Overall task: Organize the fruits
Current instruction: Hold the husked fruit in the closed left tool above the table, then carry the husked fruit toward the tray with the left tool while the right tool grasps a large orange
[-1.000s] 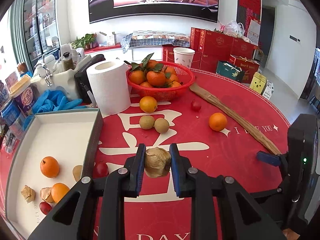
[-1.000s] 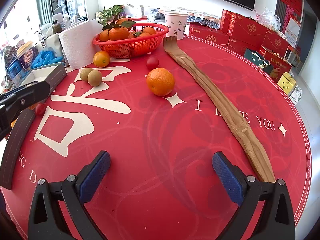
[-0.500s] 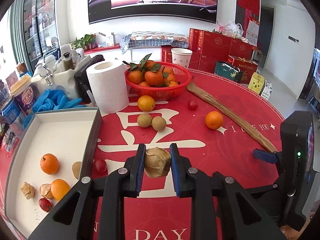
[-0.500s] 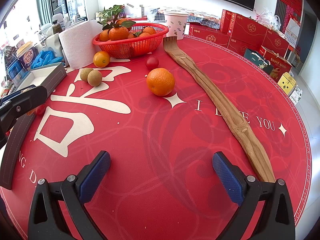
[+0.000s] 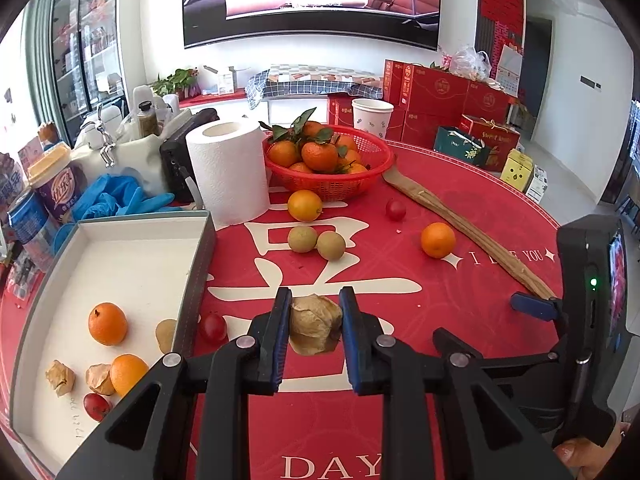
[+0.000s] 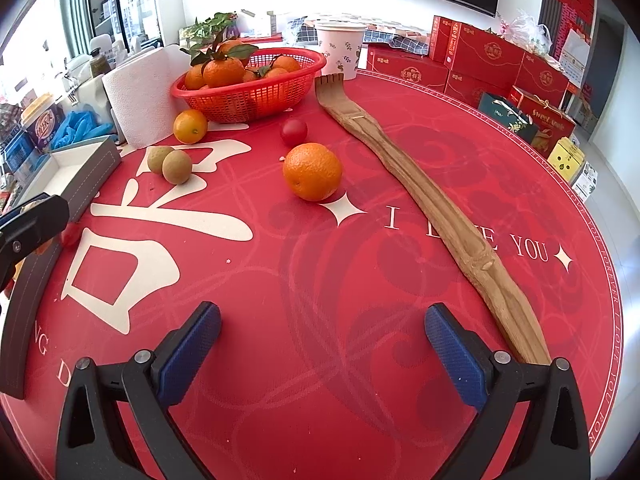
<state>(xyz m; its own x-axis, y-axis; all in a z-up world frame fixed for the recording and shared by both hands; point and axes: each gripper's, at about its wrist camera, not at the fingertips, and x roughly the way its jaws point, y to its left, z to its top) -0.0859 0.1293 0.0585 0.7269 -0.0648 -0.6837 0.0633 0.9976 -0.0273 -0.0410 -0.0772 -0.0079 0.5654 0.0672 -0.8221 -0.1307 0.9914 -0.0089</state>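
While the surface [image 5: 440,184] and white box [image 5: 132,264] sit as before, your left gripper [image 5: 314,322] still pinches the husked fruit [image 5: 316,320] beside the box; right fingers [image 6: 188,344] stay spread, empty.

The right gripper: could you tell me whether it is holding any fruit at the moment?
No, the right gripper stands wide open over the bare red tablecloth.

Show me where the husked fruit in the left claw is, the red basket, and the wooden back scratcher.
husked fruit [image 5: 315,322], left wrist view, on its papery husk between the pads
red basket [image 6: 256,94], right wrist view, on its front mesh wall
wooden back scratcher [image 6: 434,200], right wrist view, on the middle of its handle
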